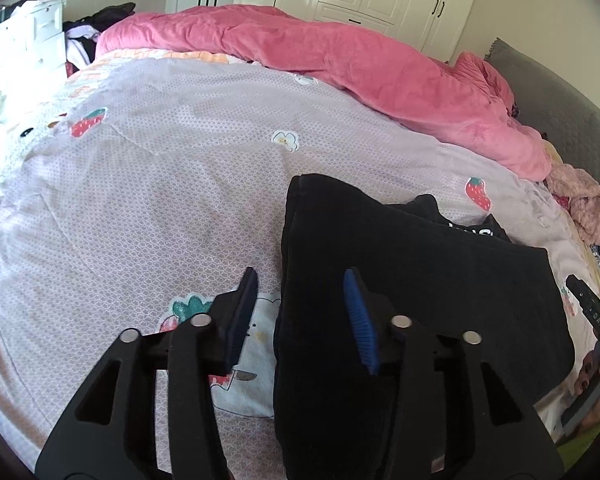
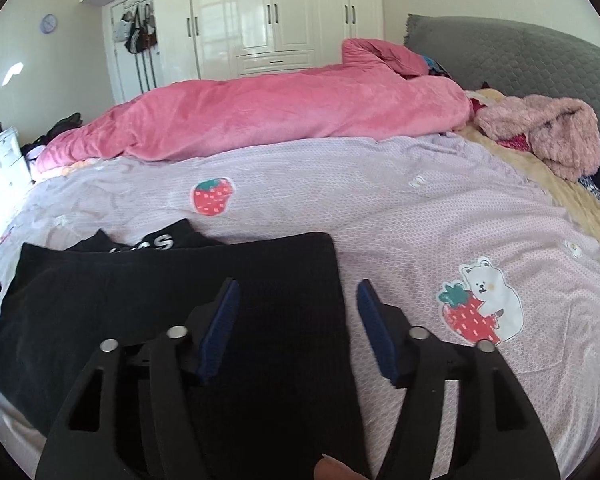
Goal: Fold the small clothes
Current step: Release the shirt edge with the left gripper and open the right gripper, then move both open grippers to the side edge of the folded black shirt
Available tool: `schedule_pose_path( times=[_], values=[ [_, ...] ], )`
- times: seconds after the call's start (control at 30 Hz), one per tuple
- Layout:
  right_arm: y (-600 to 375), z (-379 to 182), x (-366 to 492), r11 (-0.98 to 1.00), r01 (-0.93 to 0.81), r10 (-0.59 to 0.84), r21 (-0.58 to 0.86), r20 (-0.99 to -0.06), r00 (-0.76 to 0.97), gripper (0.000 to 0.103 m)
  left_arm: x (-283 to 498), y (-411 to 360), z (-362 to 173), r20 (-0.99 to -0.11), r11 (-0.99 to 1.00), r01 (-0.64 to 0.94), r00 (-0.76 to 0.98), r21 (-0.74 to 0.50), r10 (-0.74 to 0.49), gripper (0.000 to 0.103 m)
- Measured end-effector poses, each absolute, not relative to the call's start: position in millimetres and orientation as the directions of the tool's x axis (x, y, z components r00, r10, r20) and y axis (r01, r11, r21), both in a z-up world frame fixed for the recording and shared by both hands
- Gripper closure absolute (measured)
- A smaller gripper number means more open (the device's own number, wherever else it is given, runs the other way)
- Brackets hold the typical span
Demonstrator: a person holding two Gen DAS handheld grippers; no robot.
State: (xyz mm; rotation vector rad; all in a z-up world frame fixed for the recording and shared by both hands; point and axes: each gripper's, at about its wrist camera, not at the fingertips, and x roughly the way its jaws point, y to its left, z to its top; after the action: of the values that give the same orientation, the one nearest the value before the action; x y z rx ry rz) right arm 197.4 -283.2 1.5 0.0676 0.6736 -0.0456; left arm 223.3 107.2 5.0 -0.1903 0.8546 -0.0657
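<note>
White letters run across a black garment (image 2: 152,242) lying on the bed behind the folded black cloth; only a final "S" reads clearly in the right wrist view. In the left wrist view, the other tongs' black body (image 1: 594,312) carries small white characters, roughly "SAS".

Folded garment (image 1: 412,280) lies on bedsheet (image 1: 160,184), quilt (image 1: 340,64) behind

pink duvet (image 2: 260,116) | grey headboard (image 2: 520,60) | white wardrobe (image 2: 276,12)

Right gripper (image 2: 296,320) (jaws apart) straddles black garment's (image 2: 140,300) edge.
</note>
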Motion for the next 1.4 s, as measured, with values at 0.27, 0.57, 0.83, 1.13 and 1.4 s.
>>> schedule_pose_path(
  times=[0.27,0.57,0.83,1.13,1.4],
  values=[
    [-216.3,7.1,172.5,0.994,-0.104,0.107,0.041,-0.624,0.774,0.019,217.5,107.0,19.2,-0.725,0.989,-0.018,0.681,-0.148,-0.096,0.034],
    [-155.7,13.5,153.4,0.972,-0.234,0.198,0.022,-0.615,0.763,0.012,215.9,116.6,26.4,-0.717,0.988,-0.037,0.692,-0.152,-0.084,0.019],
    [-110.4,3.5,139.3,0.946,-0.323,0.229,-0.034,-0.634,0.738,0.011,214.5,127.5,30.6,-0.708,0.984,-0.070,0.703,-0.166,-0.070,0.011],
    [-74.4,-5.7,129.5,0.919,-0.390,0.256,-0.067,-0.651,0.715,0.011,213.8,139.0,33.5,-0.701,0.979,-0.094,0.710,-0.181,-0.061,0.010],
    [-48.3,-11.8,124.2,0.894,-0.437,0.270,-0.094,-0.666,0.696,0.011,215.6,147.9,31.0,-0.707,0.973,-0.110,0.704,-0.204,-0.068,0.010]
  ],
)
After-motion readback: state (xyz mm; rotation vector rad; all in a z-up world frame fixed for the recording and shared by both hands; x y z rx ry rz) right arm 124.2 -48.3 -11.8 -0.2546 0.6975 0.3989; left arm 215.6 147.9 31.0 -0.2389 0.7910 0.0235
